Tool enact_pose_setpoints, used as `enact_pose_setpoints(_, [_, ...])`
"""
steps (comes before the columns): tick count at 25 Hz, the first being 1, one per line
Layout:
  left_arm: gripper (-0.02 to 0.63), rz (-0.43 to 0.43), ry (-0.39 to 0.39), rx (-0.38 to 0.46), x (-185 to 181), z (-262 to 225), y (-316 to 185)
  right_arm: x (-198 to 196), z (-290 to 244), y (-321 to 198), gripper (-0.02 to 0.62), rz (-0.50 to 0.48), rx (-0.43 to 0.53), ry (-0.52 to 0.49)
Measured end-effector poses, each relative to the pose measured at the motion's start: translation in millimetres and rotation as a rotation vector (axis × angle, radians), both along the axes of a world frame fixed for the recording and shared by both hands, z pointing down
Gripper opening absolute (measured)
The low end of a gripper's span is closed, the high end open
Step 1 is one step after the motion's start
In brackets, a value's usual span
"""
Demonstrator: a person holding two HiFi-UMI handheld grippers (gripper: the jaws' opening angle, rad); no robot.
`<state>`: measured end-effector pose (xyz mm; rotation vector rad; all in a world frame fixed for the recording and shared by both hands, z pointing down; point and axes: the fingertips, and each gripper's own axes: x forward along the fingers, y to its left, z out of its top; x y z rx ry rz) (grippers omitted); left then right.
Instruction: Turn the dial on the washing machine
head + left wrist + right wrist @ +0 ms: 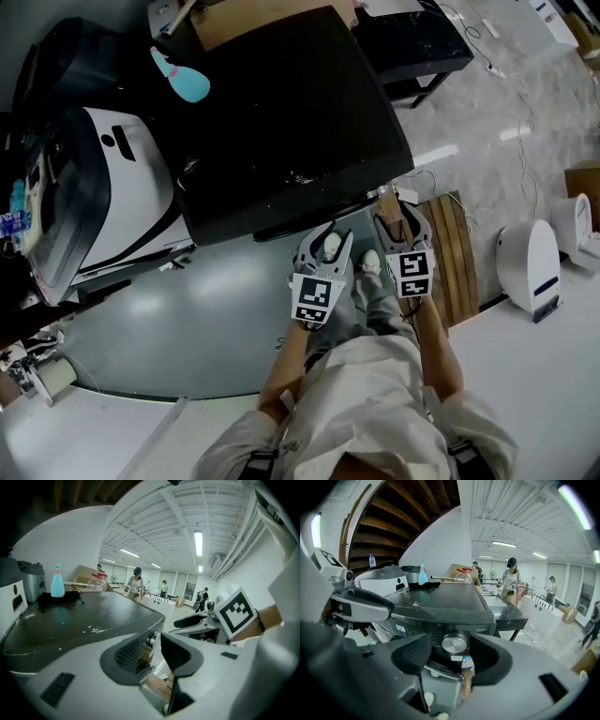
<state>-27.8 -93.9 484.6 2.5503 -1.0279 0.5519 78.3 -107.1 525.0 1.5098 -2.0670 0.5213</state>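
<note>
– Dial, round, brushed silver metal (454,642): placed where on the black, glossy-topped washing machine (440,599)?

– On the dark front panel, just under the front lip of the lid, towards the machine's right-hand corner as faced. Small lit display (400,629) further left along the same panel. Not to be found from the head view, tucked beneath the overhanging lid.

– Lying which way from the right tool (452,657)?

– Straight ahead and slightly above, framed in the gap between the two grey ribbed pads, flat face turned squarely toward them. Near, not yet touched, with clear space either side of the rim. Jaws parted, nothing gripped.

– And the left tool (157,651)?

– Likewise parted and empty. Off to the left of the machine's front, catching the dial (151,639) only edge-on, past the panel's corner. Side by side with its partner before the machine's front edge when looked at from above.

– Better placed, then?

– The right, by judgement: already lined up on the knob's axis, pointing straight out of the panel toward that tool. Probably a short push forward, a squeeze on the rim, then a roll of the wrist about that same axis.

– Any worry over surfaces?

– Smooth metal rim, probably slick; some help expected from the ribbed, rubbery-looking pads. Gripped off-centre, more likely to slip than to turn.
</note>
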Motion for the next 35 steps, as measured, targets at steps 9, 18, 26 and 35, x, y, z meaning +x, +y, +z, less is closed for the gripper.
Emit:
enact_pose_setpoints(9, [0.138, -0.068, -0.021, 0.010, 5, 20, 3, -4, 24, -8, 0.278, -0.041, 0.016, 0.000])
enact_pose_setpoints(18, [0.138, -0.150, -0.022, 0.024, 2, 36, -2, -5, 40, -22, 0.279, -0.079, 0.043, 0.005])
enact_pose_setpoints(26, [0.138, -0.194, -0.030, 0.045, 1, 46, -10, -4, 56, -30, 0.298, -0.117, 0.045, 0.009])
enact_pose_setpoints(35, [0.137, -0.219, -0.028, 0.046, 4, 56, -5, -6, 72, -36, 0.295, -0.071, 0.051, -0.008])
